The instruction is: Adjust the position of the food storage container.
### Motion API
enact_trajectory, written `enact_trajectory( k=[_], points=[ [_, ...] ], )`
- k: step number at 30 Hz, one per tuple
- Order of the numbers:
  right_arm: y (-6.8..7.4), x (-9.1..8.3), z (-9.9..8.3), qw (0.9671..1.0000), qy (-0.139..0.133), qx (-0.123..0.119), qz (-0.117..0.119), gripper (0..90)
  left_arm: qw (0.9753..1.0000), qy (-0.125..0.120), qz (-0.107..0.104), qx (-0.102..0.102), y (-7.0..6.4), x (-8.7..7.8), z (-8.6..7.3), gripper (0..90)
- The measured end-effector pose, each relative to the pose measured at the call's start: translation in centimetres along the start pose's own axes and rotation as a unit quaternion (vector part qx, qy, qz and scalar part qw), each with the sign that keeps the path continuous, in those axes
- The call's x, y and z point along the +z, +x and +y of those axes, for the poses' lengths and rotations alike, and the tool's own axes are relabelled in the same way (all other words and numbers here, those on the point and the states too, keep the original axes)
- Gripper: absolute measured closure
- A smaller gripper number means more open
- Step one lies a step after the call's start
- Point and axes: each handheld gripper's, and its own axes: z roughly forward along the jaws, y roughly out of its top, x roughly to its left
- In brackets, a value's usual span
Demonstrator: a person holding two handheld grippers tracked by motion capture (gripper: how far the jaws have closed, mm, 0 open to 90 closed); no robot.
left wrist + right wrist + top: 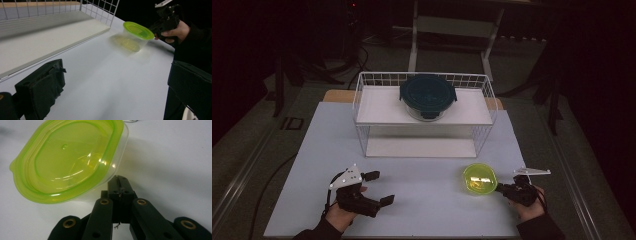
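Right gripper view: right claw (119,185) pinched tight on rim of lime-lidded tub (67,160), tub tilted just beyond its tips | high view: tub (480,179) at bench (422,200) front right, left claw (378,188) spread wide, well apart | tub clear, lid translucent green | white bench, wire rack (424,112) behind, dark room

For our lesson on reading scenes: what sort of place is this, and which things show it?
Probably a lab-style recording setup: a white table in a dark room, a wire shelf rack staged with a dark lidded container, and hand-held grippers.
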Motion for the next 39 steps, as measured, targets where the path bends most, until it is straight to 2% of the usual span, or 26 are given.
enact_trajectory(
  k=[9,27,34,39],
  points=[
    [0.6,0.9,0.4,0.9998,0.009,-0.004,0.017,90.0,1.0,0.003,-0.002,0.001,0.0,0.1,0.0,0.6],
    [3.2,3.6,2.3,0.9981,0.03,-0.029,0.046,90.0,1.0,0.0,-0.004,0.001,-0.1,0.0,0.0,0.6],
    [4.0,4.7,2.9,0.9973,0.034,-0.036,0.054,90.0,1.0,0.002,-0.007,0.002,-0.1,0.1,0.0,0.6],
    [4.2,4.8,3.2,0.9973,0.033,-0.042,0.051,90.0,1.0,0.002,-0.006,0.004,-0.2,0.1,0.0,0.6]
  ],
)
